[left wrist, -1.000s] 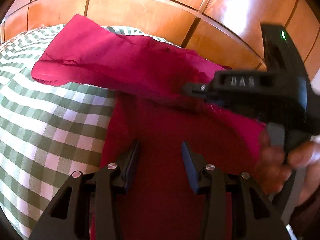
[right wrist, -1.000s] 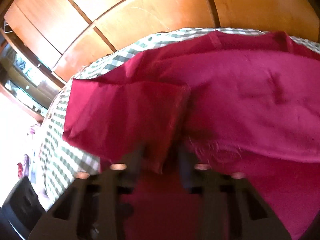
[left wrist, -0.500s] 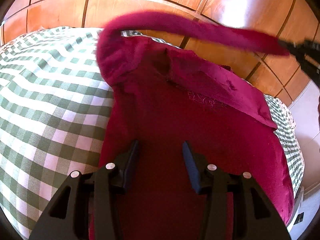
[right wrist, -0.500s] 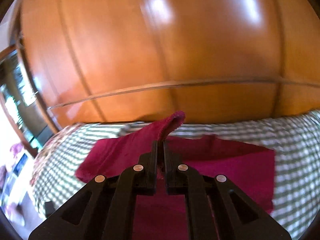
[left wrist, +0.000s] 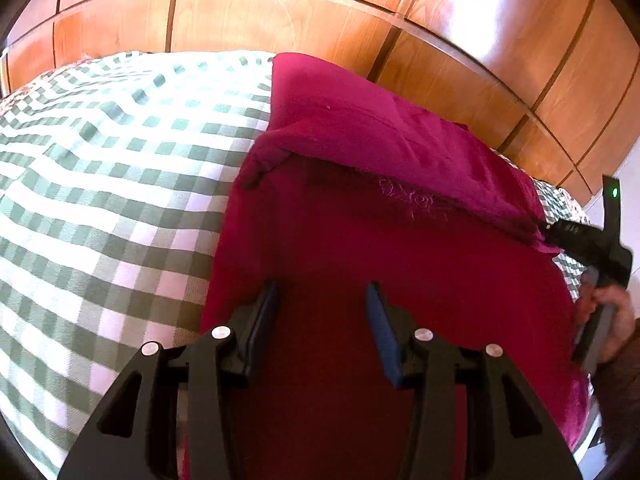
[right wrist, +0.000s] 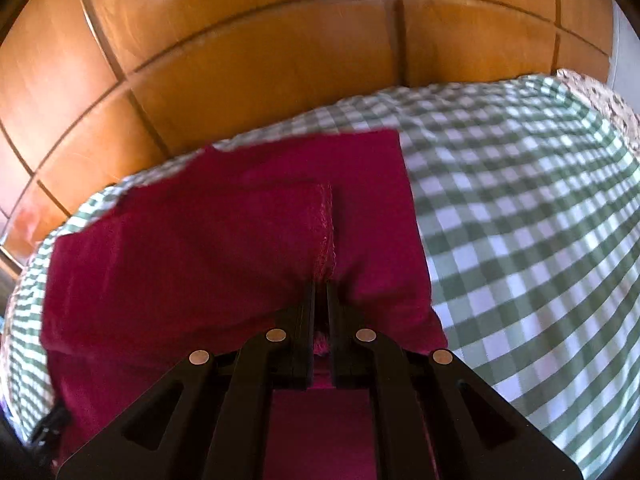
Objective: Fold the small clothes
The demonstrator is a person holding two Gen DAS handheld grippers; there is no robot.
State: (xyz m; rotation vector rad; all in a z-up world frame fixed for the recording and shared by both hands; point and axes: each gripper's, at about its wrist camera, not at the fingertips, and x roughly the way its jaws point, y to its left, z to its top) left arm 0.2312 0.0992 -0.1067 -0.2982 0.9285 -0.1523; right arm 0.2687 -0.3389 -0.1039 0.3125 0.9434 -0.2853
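Observation:
A magenta garment (left wrist: 380, 240) lies on the green-and-white checked cloth (left wrist: 100, 200). Its far part is folded over as a flap (left wrist: 380, 128) across the body. My left gripper (left wrist: 322, 300) is open and empty, low over the near part of the garment. My right gripper (right wrist: 320, 292) is shut on the embroidered edge of the folded flap (right wrist: 326, 232); it also shows in the left wrist view (left wrist: 576, 236) at the flap's right end, with a hand on its handle. The garment fills the left half of the right wrist view (right wrist: 200, 248).
Orange wooden panelled doors (left wrist: 320, 12) stand close behind the checked surface, also in the right wrist view (right wrist: 240, 40). The checked cloth (right wrist: 520, 220) spreads right of the garment. A patterned edge (right wrist: 608, 100) shows at far right.
My right gripper has carried the garment's edge up and over to the right, laying the flap across the body. The left gripper has stayed open in place.

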